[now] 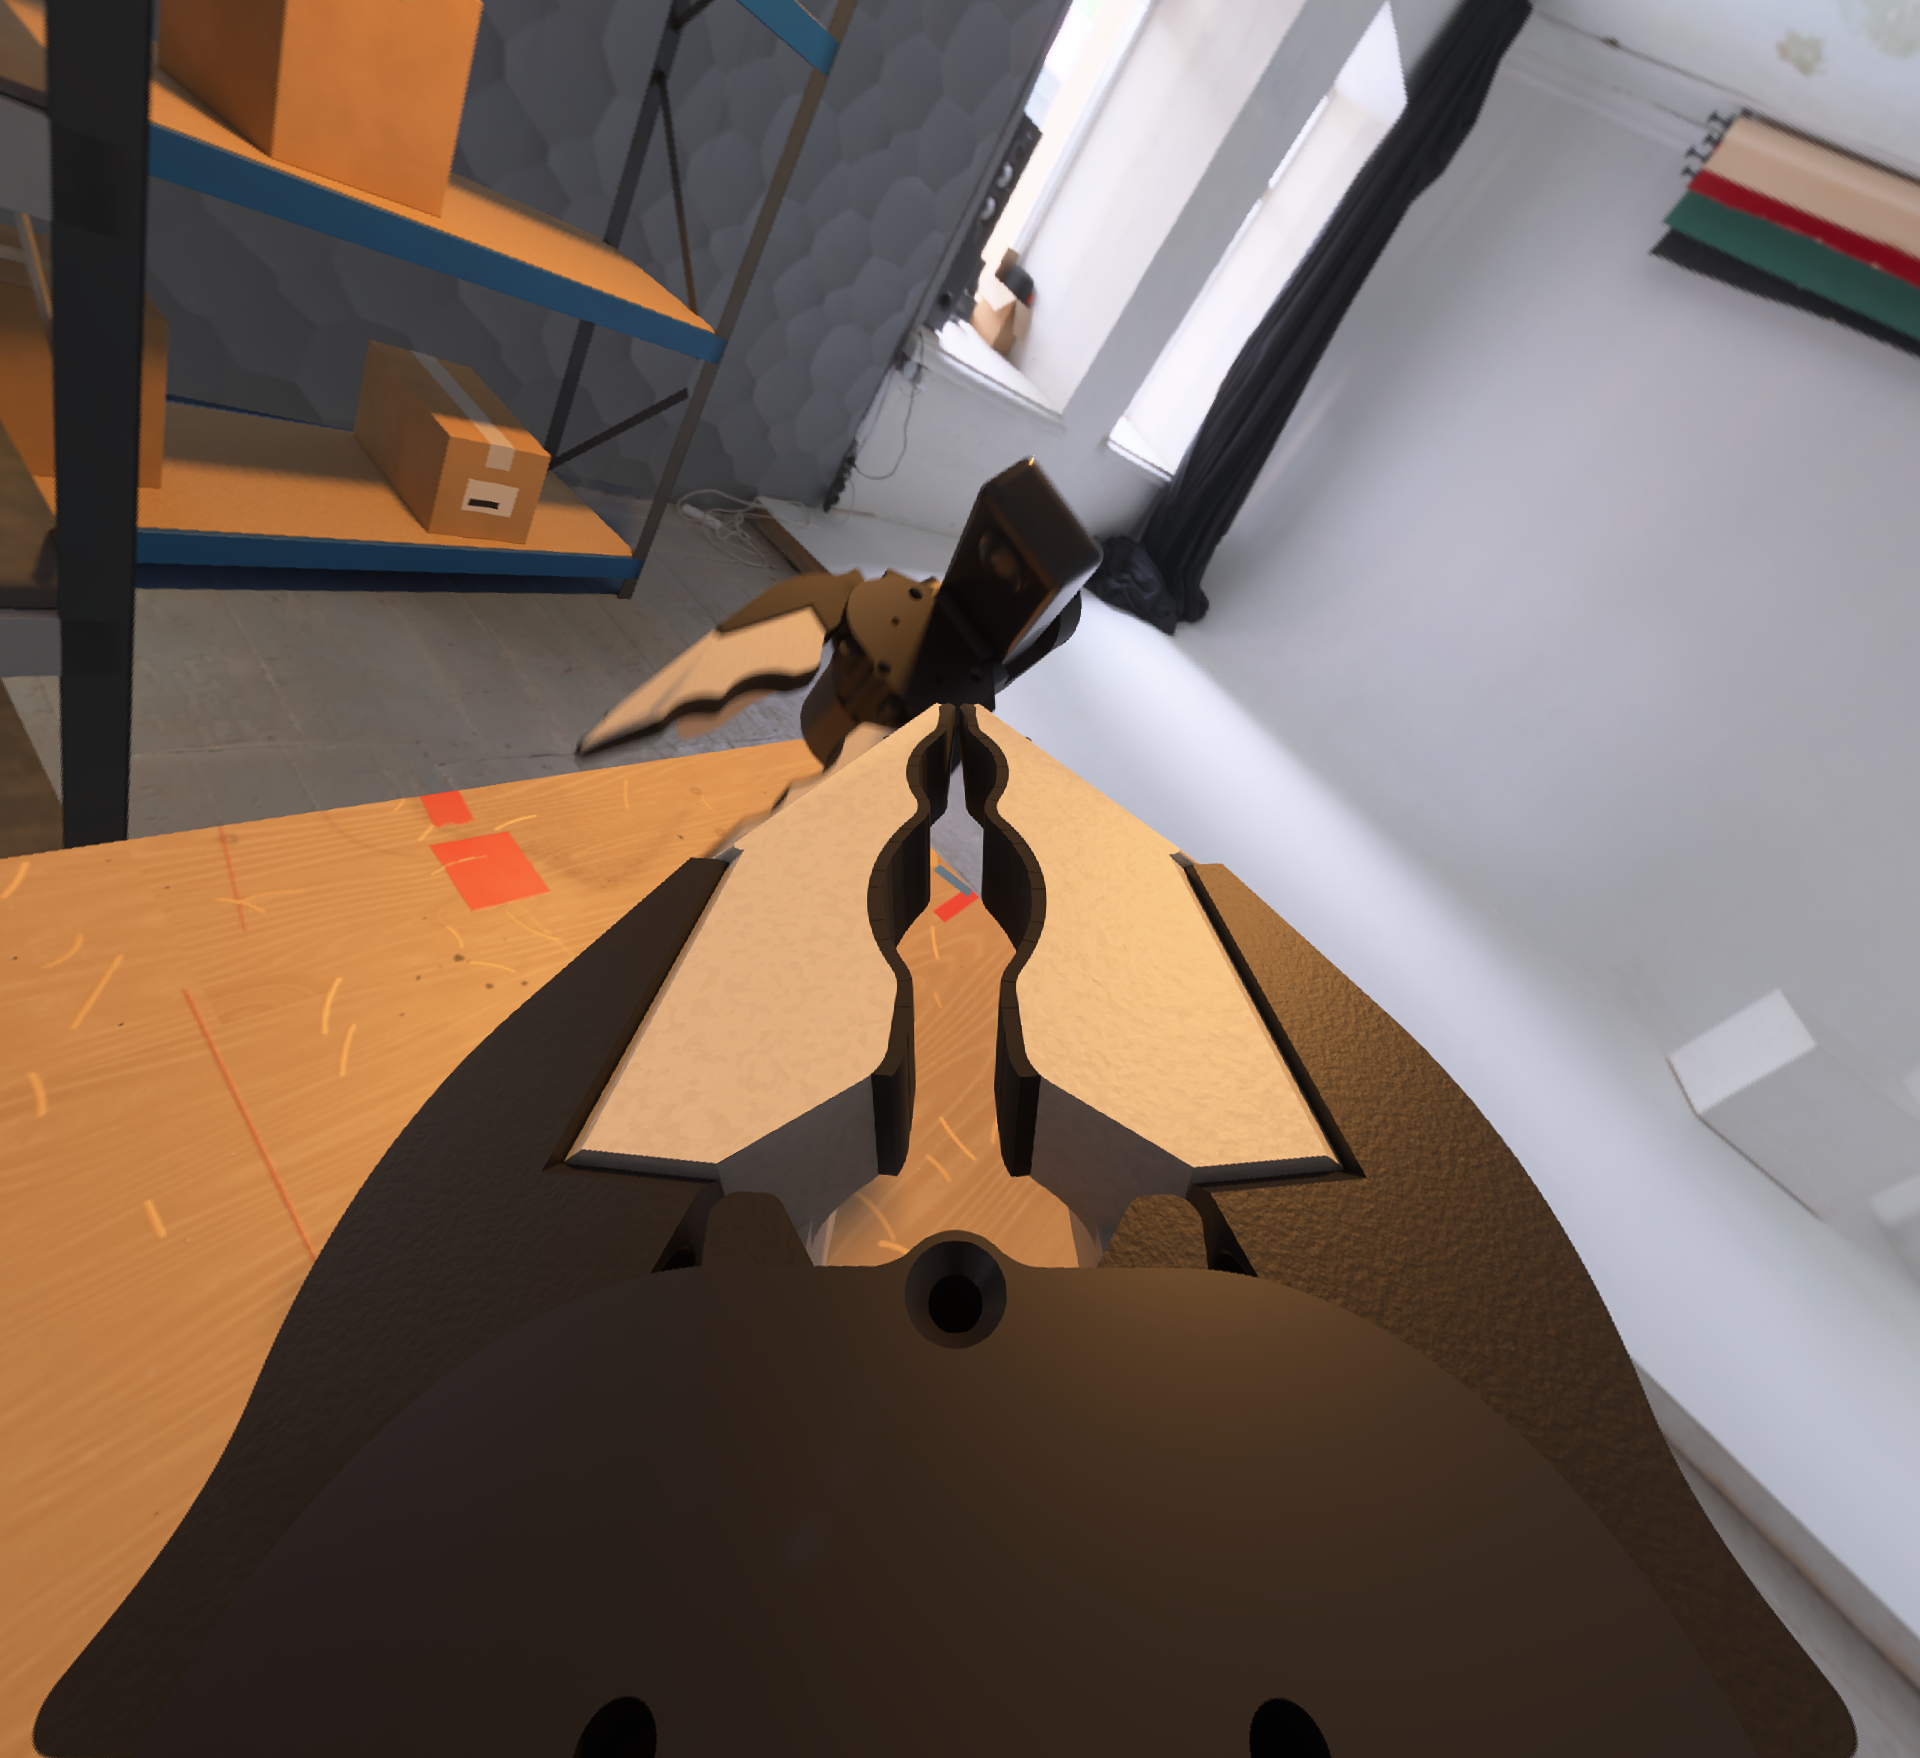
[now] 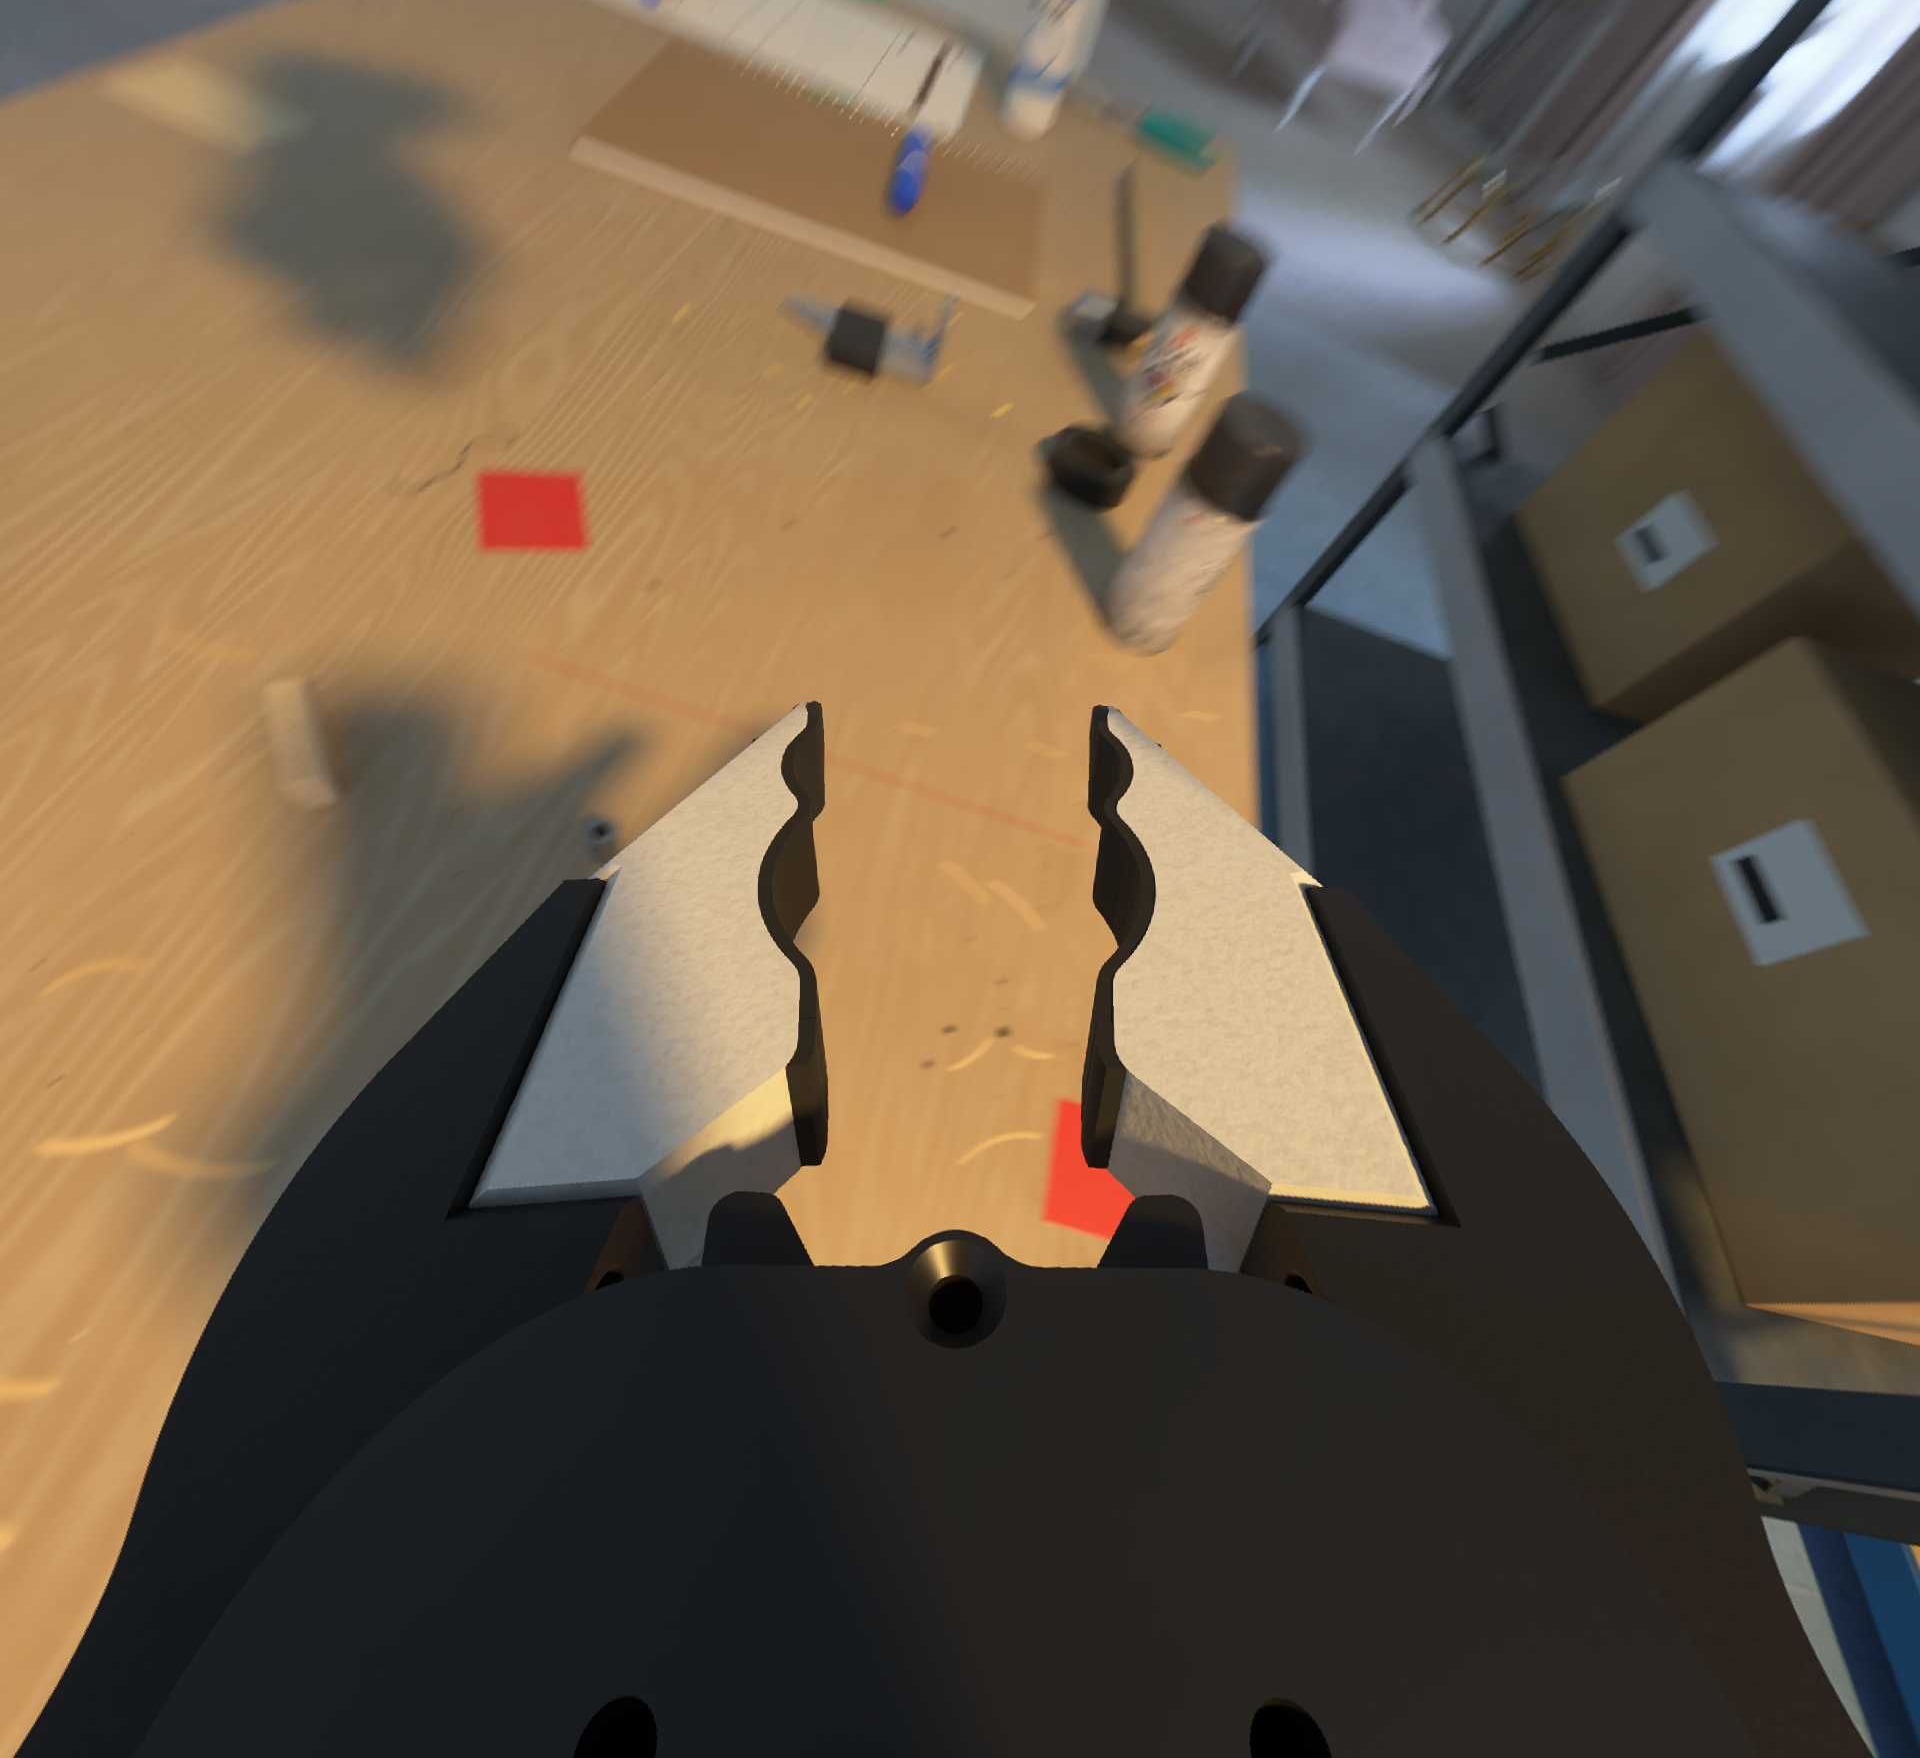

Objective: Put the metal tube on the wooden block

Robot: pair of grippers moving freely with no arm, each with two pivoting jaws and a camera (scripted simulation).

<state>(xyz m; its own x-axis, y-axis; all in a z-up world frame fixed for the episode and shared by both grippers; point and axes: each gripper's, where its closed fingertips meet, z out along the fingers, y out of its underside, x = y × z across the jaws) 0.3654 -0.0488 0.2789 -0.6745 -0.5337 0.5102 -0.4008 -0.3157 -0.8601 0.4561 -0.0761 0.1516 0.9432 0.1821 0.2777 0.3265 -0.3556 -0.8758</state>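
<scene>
right gripper (image 2: 954,721): wide, empty, poised for pickup | left gripper (image 1: 954,721): nearly closed, empty, idle | workbench (image 2: 312,929): tube unclear

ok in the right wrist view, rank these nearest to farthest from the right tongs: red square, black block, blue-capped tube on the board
1. red square, ahead, left of the right tongs.
2. black block, farther, mid-table.
3. blue-capped tube, farthest, on the board.

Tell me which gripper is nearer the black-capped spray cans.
Right, probably. The right gripper hovers open over the table with the spray cans just ahead, to its right. The left gripper, shut, has no cans in its view.
</scene>
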